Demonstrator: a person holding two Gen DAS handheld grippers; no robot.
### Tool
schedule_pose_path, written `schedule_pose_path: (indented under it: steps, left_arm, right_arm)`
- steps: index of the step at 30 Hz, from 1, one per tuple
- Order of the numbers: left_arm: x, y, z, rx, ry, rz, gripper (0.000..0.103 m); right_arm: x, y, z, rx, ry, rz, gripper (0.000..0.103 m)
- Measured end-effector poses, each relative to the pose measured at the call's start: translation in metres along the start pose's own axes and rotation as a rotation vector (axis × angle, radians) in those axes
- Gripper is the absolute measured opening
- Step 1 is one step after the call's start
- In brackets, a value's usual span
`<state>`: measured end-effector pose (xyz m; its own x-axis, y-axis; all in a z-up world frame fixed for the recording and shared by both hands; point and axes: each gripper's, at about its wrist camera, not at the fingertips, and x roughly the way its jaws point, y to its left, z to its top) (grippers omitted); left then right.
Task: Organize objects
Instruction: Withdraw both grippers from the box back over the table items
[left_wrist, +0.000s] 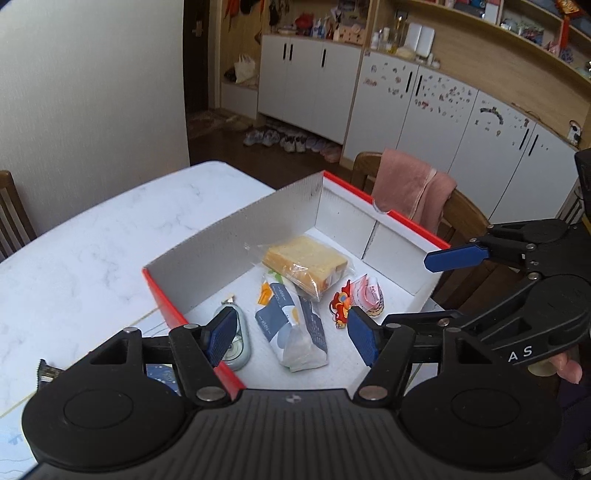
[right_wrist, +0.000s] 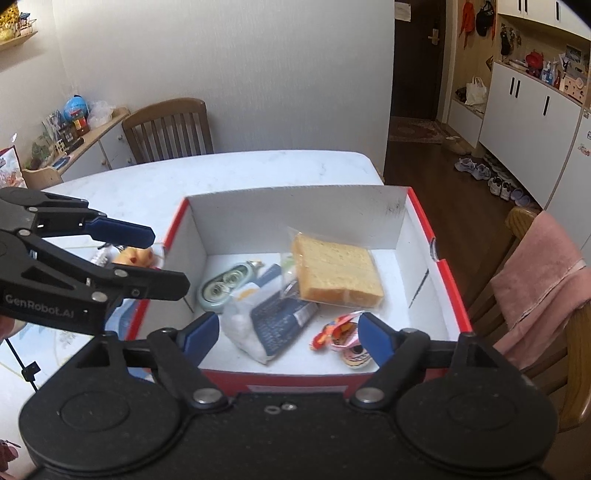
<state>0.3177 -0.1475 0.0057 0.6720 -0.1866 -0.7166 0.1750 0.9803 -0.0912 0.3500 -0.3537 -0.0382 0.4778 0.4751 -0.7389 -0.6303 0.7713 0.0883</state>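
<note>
A white marble table (right_wrist: 147, 177) is seen with a wooden chair (right_wrist: 170, 127) behind it, against the wall. Another chair with a pink towel (left_wrist: 413, 184) draped over its back stands just beside the box's right side. White cabinets (left_wrist: 314, 85) and a row of shoes (left_wrist: 291, 142) are seen across the room. Left of the box, on the table, a small orange toy (right_wrist: 135, 256) is partly hidden by the left tongs' fingers.

A red box (right_wrist: 424, 218) with white inner walls is set on the table. Both tongs are held above its near edge, pointing down into it. The left tongs (left_wrist: 291, 338) are seen with the jaws apart and nothing between them; below the gap lies the blue-and-white packet (left_wrist: 291, 325). The right tongs (right_wrist: 284, 338) are seen with the jaws wide apart and empty, the packet and the sweets lying below the gap, untouched.

Inside the box, wrapped bread (right_wrist: 334, 271) is laid toward the far wall. The packet is found in the middle, its far end tucked under the bread's wrapper. A pale green correction-tape case (left_wrist: 236, 339) is placed by the left wall, just beside the packet. A red-and-orange charm (left_wrist: 341, 304) and a pink sweet wrapper (left_wrist: 369, 295) are lying together toward the right, near the front wall. The rest of the box floor is left bare.
</note>
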Motion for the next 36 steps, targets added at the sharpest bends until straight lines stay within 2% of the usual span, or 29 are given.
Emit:
schedule_pose_path:
  steps: [3, 7, 9, 10, 18, 24, 29, 36]
  left_arm:
    - [-0.015, 0.007, -0.006, -0.011, -0.03, 0.002, 0.074]
    - [-0.034, 0.018, -0.016, -0.027, -0.066, -0.002, 0.078]
    - [-0.043, 0.023, -0.021, -0.029, -0.079, 0.006, 0.083]
    - [-0.047, 0.026, -0.024, -0.029, -0.084, 0.013, 0.083]
    - [-0.08, 0.058, -0.052, -0.055, -0.114, 0.044, 0.086]
    - [-0.102, 0.088, -0.076, -0.081, -0.137, 0.05, 0.101]
    - [-0.114, 0.113, -0.097, -0.104, -0.134, 0.089, 0.102]
    - [-0.123, 0.151, -0.128, -0.145, -0.139, 0.09, 0.102]
  right_arm:
    - [-0.006, 0.012, 0.0, -0.002, -0.015, -0.006, 0.09]
    - [-0.011, 0.03, -0.001, -0.007, -0.032, -0.004, 0.094]
    - [-0.013, 0.039, -0.002, -0.008, -0.037, 0.003, 0.098]
    - [-0.014, 0.044, -0.002, -0.006, -0.041, 0.007, 0.102]
    - [-0.014, 0.087, -0.005, 0.015, -0.046, 0.048, 0.103]
    - [-0.009, 0.113, -0.004, 0.046, -0.043, 0.074, 0.103]
    - [0.0, 0.135, 0.001, 0.05, -0.03, 0.076, 0.103]
    - [0.019, 0.165, 0.016, 0.052, -0.013, 0.068, 0.103]
